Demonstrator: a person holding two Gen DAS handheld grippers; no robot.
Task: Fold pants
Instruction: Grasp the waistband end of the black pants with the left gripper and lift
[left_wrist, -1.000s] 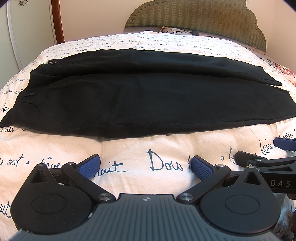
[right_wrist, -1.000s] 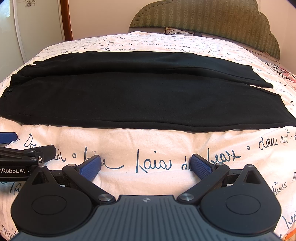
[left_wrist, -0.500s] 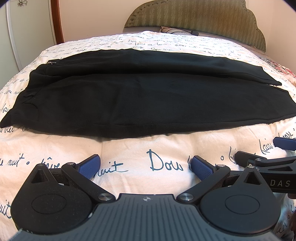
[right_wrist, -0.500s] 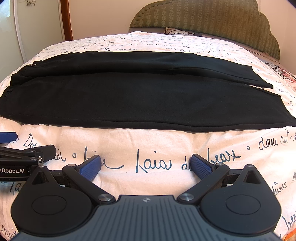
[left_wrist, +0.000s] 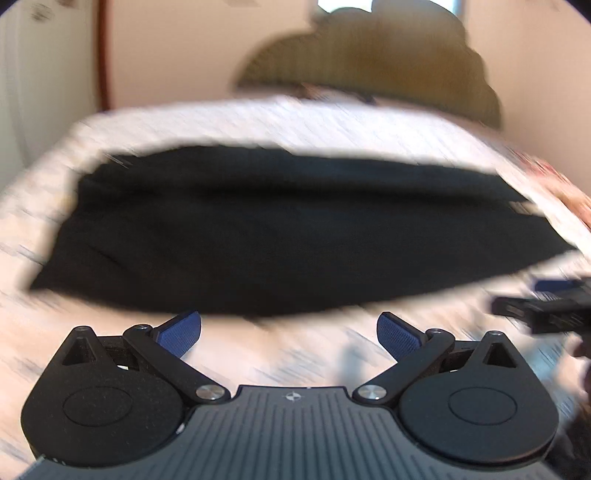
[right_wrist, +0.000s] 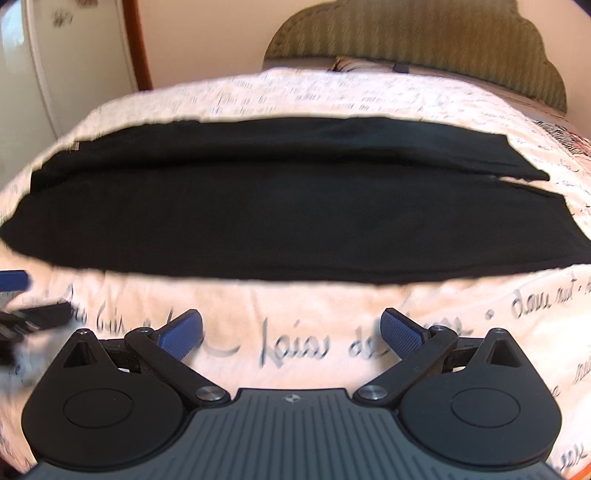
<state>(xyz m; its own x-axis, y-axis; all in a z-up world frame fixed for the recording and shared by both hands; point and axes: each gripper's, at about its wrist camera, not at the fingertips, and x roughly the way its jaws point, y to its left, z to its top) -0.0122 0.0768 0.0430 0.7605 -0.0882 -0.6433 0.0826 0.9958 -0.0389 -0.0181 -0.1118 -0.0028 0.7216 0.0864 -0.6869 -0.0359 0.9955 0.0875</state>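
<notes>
Black pants (left_wrist: 288, 236) lie flat across the bed, waist at the left, leg ends at the right; they also show in the right wrist view (right_wrist: 288, 206), one leg laid over the other. My left gripper (left_wrist: 289, 330) is open and empty just short of the pants' near edge. My right gripper (right_wrist: 291, 330) is open and empty over the bedspread, a little short of the near edge. The left wrist view is motion-blurred. Each gripper shows at the edge of the other's view.
The bed has a white spread with dark script writing (right_wrist: 295, 347). A green padded headboard (right_wrist: 417, 33) stands behind. A pillow (right_wrist: 365, 64) lies at the head. A white door with a wood frame (right_wrist: 136, 44) is at the left.
Both grippers have moved forward towards the pants' near edge; the left moved fast and its view is blurred. Both stay open. The pants have not moved.
</notes>
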